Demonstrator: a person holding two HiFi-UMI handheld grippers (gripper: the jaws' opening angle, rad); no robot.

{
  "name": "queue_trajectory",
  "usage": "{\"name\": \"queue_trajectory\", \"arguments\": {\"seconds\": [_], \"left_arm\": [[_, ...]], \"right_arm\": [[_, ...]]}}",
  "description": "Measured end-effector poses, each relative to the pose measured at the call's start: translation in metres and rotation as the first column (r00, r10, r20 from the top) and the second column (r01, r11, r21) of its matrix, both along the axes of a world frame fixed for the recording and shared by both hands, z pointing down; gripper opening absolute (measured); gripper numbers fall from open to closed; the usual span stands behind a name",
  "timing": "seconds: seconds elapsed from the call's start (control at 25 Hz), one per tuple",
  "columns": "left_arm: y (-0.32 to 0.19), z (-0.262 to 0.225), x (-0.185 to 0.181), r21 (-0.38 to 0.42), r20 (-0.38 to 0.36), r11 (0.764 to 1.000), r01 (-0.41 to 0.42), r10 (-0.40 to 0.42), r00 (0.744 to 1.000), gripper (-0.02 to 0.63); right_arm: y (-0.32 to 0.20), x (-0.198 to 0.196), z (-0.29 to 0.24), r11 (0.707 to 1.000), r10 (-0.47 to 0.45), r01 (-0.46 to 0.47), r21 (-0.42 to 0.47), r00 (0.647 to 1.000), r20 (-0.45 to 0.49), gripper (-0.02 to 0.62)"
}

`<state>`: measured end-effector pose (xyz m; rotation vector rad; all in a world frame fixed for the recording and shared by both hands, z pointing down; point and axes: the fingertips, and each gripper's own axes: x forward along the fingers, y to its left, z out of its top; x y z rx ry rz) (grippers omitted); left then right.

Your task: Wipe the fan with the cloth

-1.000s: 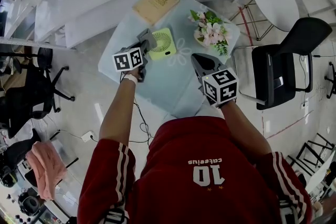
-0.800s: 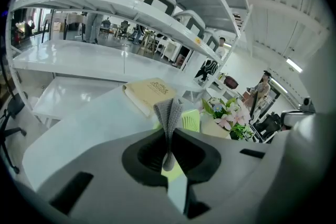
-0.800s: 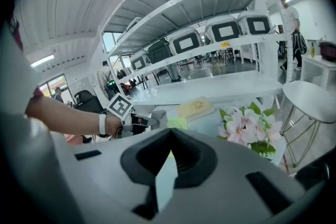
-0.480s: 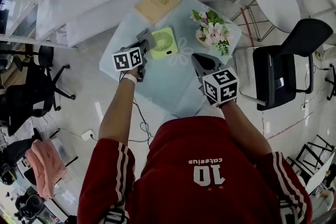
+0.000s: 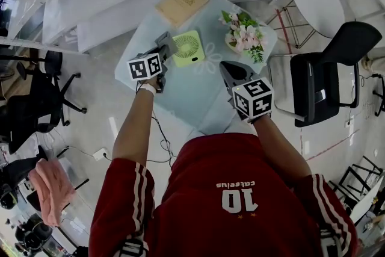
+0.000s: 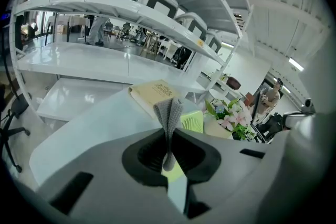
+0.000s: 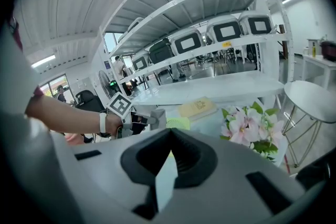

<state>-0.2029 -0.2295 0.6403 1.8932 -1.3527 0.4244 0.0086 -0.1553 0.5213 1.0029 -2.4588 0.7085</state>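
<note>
The small green fan (image 5: 187,48) lies flat on the pale glass table (image 5: 198,99). My left gripper (image 5: 166,44) is at the fan's left edge, shut on a folded grey cloth (image 6: 169,113) that sticks up between the jaws. In the left gripper view the fan (image 6: 192,121) shows just behind the cloth. My right gripper (image 5: 225,67) hovers over the table to the right of the fan and nearer to me, jaws together with nothing between them. From the right gripper view I see the fan (image 7: 178,123) and the left gripper (image 7: 152,118) ahead.
A tan book (image 5: 182,3) lies at the table's far side. A pot of pink flowers (image 5: 243,36) stands at the far right corner. A black chair (image 5: 328,78) and a round white table (image 5: 316,0) are to the right. White shelving runs behind.
Barely anything: the left gripper with the cloth has edged slightly away from me along the fan's left edge. The right gripper holds still.
</note>
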Motion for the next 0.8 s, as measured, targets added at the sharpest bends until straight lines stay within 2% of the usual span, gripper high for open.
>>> {"name": "queue_trajectory", "arguments": {"seconds": [0.8], "left_arm": [[0.018, -0.004, -0.017, 0.003, 0.017, 0.999, 0.032, -0.032, 0.999, 0.028]], "right_arm": [[0.015, -0.003, -0.005, 1.000, -0.010, 0.010, 0.011, 1.000, -0.003, 0.005]]}}
